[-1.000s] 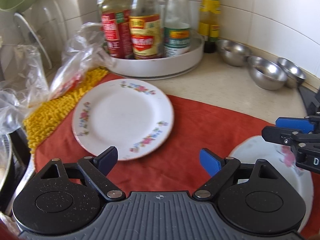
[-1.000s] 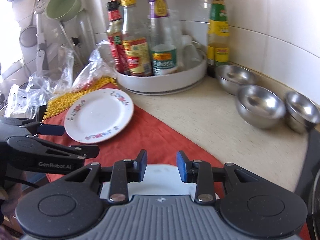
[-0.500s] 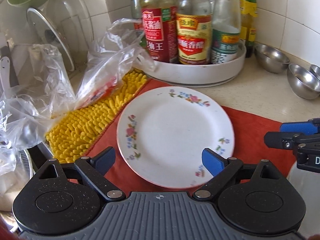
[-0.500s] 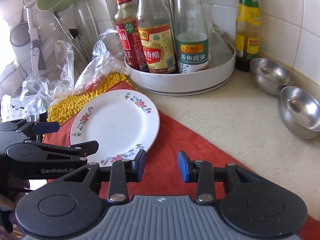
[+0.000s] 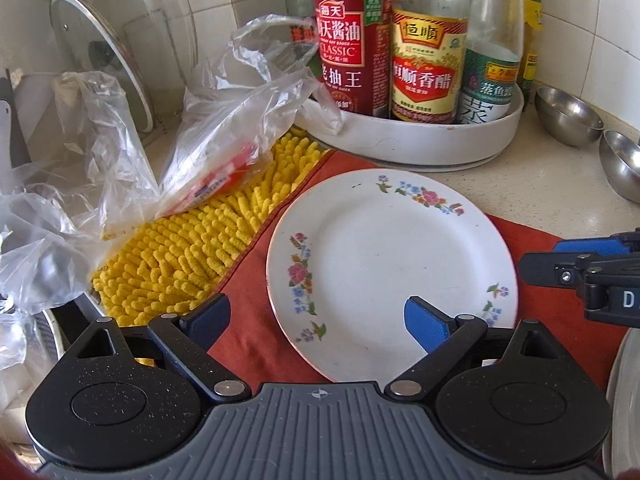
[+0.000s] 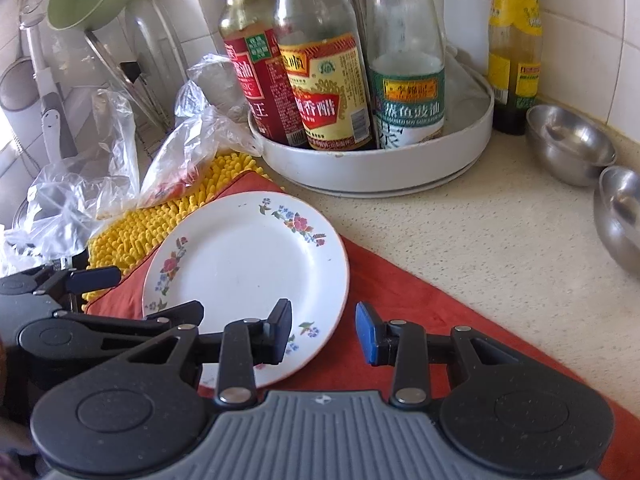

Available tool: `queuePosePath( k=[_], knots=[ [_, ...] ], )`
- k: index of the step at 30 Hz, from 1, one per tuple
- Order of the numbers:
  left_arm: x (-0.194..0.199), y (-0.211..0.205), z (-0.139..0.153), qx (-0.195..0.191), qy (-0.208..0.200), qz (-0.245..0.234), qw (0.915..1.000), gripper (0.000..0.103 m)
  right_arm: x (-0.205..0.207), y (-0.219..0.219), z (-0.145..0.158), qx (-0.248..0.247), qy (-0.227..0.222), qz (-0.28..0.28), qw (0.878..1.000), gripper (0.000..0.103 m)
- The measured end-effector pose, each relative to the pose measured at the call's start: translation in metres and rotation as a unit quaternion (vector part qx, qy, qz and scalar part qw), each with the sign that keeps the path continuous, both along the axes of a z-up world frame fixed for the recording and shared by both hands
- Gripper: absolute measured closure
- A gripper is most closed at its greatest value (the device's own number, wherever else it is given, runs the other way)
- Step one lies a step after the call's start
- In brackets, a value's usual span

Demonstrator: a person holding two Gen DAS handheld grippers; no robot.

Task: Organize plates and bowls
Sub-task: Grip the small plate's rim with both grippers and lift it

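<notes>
While laid flat on the red cloth [image 5: 532, 240], just in front of the white tray [image 5: 472, 144] of bottles, flowered plate [image 5: 384, 264] not yet lifted or stacked. Behind and to the right of that plate, on the bare counter [image 6: 480, 240], two steel bowls [image 6: 568, 144] apart from each other, not nested. At the lower right edge of the left wrist view, well to the right of the plate, rim of a second plate [image 5: 624, 400], only partly seen. Judged early in the task: nothing gathered into a pile as far as shown, plates and bowls all left to collect.

Left gripper [image 5: 316, 320] spread wide over the plate's near left rim, one pad above the cloth, the other above the plate; nothing held, contact not evident. Right gripper [image 6: 324, 332] set narrow at the plate's near right edge, empty, one pad over the rim, the other over cloth.
</notes>
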State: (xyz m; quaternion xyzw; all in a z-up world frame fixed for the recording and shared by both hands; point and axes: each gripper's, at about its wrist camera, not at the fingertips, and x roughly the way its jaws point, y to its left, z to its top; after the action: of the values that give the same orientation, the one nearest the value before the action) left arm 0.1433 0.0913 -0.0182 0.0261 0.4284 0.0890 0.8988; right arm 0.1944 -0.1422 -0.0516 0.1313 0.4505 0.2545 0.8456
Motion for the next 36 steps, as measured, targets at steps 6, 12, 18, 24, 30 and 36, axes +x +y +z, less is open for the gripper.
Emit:
queuePosePath(
  k=[6,12,18,24,30,36],
  knots=[
    [0.01,0.007,-0.006,-0.004,0.006,-0.001,1.0,0.006,0.009,0.007,-0.008,0.006,0.021,-0.003,1.0,0.065],
    [0.017,0.011,-0.012,-0.005,0.012,-0.005,0.9999,0.006,0.014,0.014,-0.014,0.005,0.034,-0.002,0.999,0.065],
    [0.022,0.014,-0.017,-0.014,0.016,-0.012,0.9997,0.004,0.018,0.018,-0.016,0.003,0.04,-0.004,0.999,0.062],
    [0.028,0.013,-0.02,-0.021,0.017,-0.016,0.9995,0.002,0.023,0.021,-0.02,0.004,0.048,-0.008,0.999,0.062],
    [0.033,0.019,-0.023,-0.032,0.016,-0.013,0.9993,0.001,0.024,0.023,-0.022,0.003,0.055,-0.007,0.998,0.063],
    [0.035,0.022,-0.023,-0.039,0.016,-0.015,0.999,0.0,0.024,0.023,-0.021,0.004,0.056,-0.01,0.998,0.063]
  ],
)
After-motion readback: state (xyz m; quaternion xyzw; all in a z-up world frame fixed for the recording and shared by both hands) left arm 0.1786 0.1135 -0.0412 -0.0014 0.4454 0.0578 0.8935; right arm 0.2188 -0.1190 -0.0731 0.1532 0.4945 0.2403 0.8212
